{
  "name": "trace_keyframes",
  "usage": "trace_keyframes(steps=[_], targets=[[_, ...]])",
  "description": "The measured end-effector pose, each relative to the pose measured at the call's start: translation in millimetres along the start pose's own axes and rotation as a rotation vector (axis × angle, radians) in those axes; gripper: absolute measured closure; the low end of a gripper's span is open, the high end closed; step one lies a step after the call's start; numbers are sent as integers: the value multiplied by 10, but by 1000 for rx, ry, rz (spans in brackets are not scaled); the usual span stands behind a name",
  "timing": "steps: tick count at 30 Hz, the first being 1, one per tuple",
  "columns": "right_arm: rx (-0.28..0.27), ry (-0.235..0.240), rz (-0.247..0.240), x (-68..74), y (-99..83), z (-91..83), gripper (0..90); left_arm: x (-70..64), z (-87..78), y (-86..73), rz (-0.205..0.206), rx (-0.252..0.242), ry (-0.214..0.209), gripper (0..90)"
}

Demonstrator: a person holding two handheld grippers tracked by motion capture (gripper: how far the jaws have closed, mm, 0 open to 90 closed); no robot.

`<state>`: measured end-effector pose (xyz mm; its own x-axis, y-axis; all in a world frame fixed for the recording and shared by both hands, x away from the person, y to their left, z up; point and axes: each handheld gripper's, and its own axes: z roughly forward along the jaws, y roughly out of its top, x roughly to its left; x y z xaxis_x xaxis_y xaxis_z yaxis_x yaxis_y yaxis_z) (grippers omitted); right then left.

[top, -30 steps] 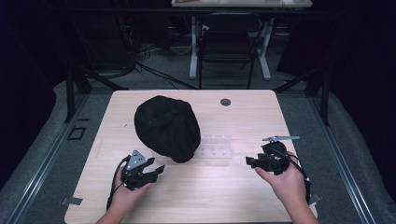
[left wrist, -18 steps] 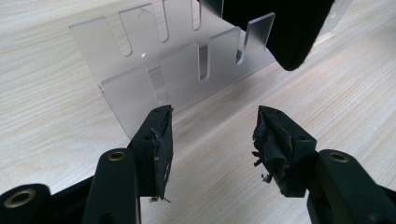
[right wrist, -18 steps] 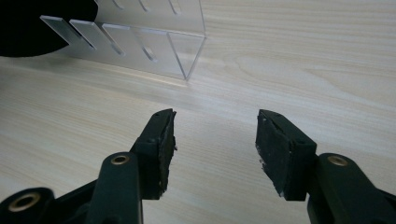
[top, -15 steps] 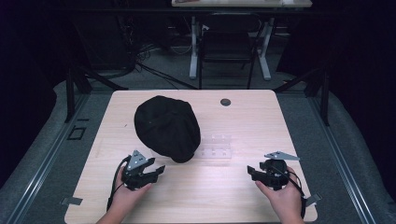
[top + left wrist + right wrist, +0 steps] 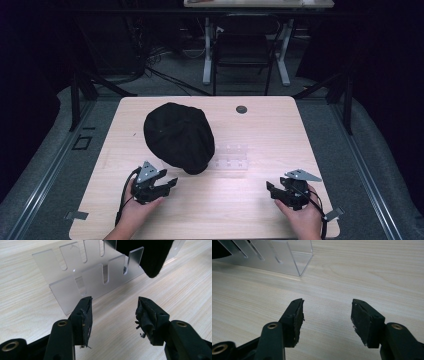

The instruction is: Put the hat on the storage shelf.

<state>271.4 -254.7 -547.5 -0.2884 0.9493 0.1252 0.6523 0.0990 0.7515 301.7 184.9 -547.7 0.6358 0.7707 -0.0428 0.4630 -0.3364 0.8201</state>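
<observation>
A black cloth cap lies on the wooden table, draped over the left end of a clear slotted acrylic rack. In the left gripper view the rack stands just beyond the jaws with the cap's edge hanging over it. My left gripper rests open near the table's front left, just below the cap. My right gripper sits open at the front right, nothing between its pads, with the rack's corner ahead to its left.
A small dark round grommet sits in the table near its far edge. Beyond the table stand a chair and white desk legs on a grey floor. Cables trail from both grippers toward the front edge.
My right gripper has drawn back toward the table's front edge and a little to the right. The left gripper, cap and rack have stayed put.
</observation>
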Motion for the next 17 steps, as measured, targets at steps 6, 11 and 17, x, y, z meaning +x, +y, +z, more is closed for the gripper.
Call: trace_keyframes(steps=[6,11,17], targets=[[-17,-13,-16,-18,-15,10,415,-21,-10,9,0,-34,-11,465],[-5,-18,-10,-41,-22,21,414,-31,-79,52,-12,-69,-36,460],[8,-12,13,-76,-18,27,415,34,-178,135,-142,-136,-210,427]])
